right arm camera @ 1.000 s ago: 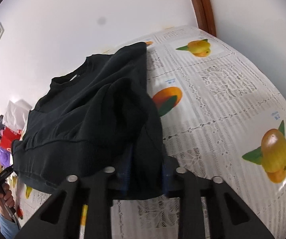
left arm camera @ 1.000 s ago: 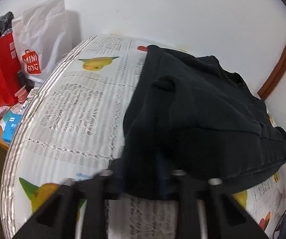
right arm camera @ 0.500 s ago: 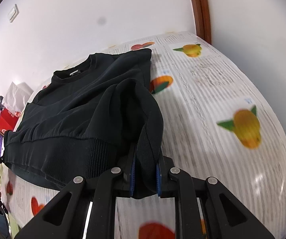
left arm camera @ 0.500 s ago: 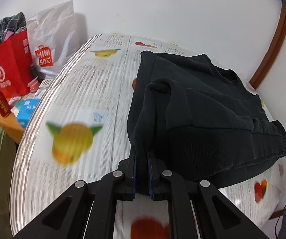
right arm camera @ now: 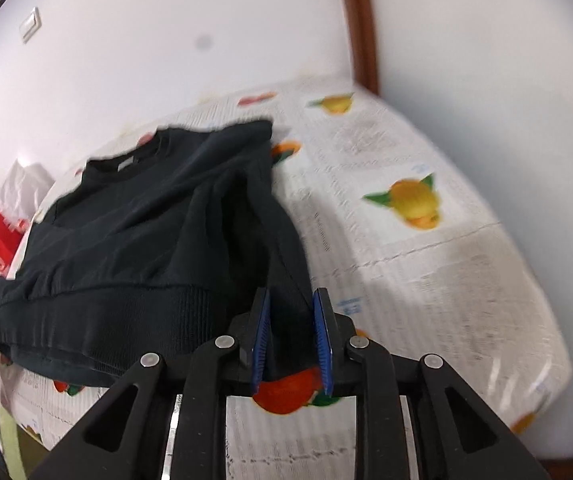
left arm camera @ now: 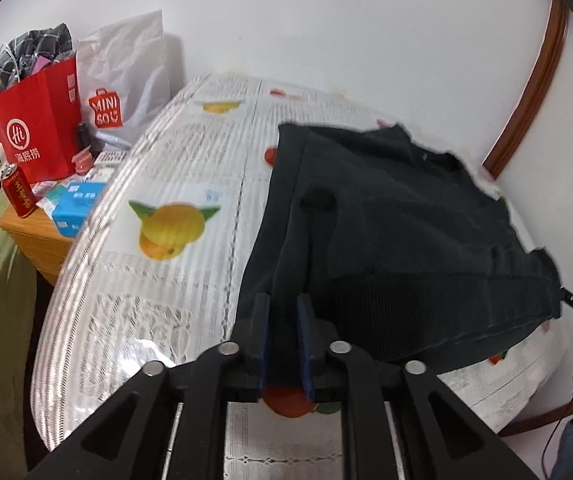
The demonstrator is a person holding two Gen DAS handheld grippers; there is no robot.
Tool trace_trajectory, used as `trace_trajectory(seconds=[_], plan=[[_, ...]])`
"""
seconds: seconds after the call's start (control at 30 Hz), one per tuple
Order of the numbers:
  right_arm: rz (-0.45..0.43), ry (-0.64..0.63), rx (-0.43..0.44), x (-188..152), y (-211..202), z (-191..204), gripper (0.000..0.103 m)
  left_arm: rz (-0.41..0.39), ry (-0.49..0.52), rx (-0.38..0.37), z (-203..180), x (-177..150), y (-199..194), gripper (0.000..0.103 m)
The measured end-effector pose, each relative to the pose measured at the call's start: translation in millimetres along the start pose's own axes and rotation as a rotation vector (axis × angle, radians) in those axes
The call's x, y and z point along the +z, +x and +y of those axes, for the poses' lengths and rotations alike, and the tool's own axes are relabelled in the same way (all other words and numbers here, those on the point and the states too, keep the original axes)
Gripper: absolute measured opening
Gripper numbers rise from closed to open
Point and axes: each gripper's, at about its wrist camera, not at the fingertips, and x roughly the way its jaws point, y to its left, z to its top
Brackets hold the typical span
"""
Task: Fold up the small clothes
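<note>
black sweatshirt (left arm camera: 398,216) spread on the fruit-print table (left arm camera: 174,184), left gripper (left arm camera: 284,312) clamped on its bottom corner, right gripper (right arm camera: 290,320) pinching the opposite corner — hem edge lifted, red bag (left arm camera: 38,128) beside the table

White bag (left arm camera: 126,68): orange bag logo w/ "MINI SO". Red bag (left arm camera: 40,120): white circle logo w/ "Hi"-like mark, Chinese chars under it, approx. "海底捞". Red can (left arm camera: 17,194): yellow vertical Chinese chars, too small to read. Blue box (left arm camera: 76,208): white print, unreadable. Cover (left arm camera: 182,160) on the bed: small blue mark by the fruit print, blurred.
</note>
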Motion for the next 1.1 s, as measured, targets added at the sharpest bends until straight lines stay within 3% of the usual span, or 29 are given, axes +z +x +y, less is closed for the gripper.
trace_trajectory(seconds=[0.07, 0.17, 0.27, 0.37, 0.6, 0.73, 0.83, 1.1], plan=[[-0.026, 0.001, 0.022, 4.2, -12.6, 3.3, 0.041, -0.017, 0.002, -0.045, -4.0, 6.2, -5.2, 0.046], [-0.047, -0.007, 0.063, 6.0, -21.1, 15.9, 0.045, -0.048, 0.031, -0.089, -17.8, 10.7, -7.8, 0.047], [-0.023, -0.051, 0.066, -1.2, -11.5, 33.7, 0.046, -0.021, 0.046, -0.125, -29.5, 7.2, 1.4, 0.047], [-0.029, -0.054, 0.028, -9.1, -0.4, 39.7, 0.046, 0.017, 0.056, -0.106, -36.3, 2.0, 19.4, 0.047], [-0.001, -0.012, 0.091, -15.9, 24.0, 39.2, 0.044, 0.073, 0.029, -0.118, -34.6, -0.8, 42.0, 0.046], [-0.044, -0.051, 0.069, -12.4, 18.9, 50.2, 0.019, 0.04, 0.042, -0.117, -38.2, 4.1, 30.4, 0.01], [-0.086, -0.081, 0.082, -8.4, 6.5, 53.7, 0.013, 0.002, 0.042, -0.145, -38.5, 12.4, 17.5, 0.007], [-0.116, -0.029, 0.157, 20.0, -2.9, 55.0, 0.012, -0.079, 0.023, -0.157, -45.8, 50.6, 9.4, 0.007]])
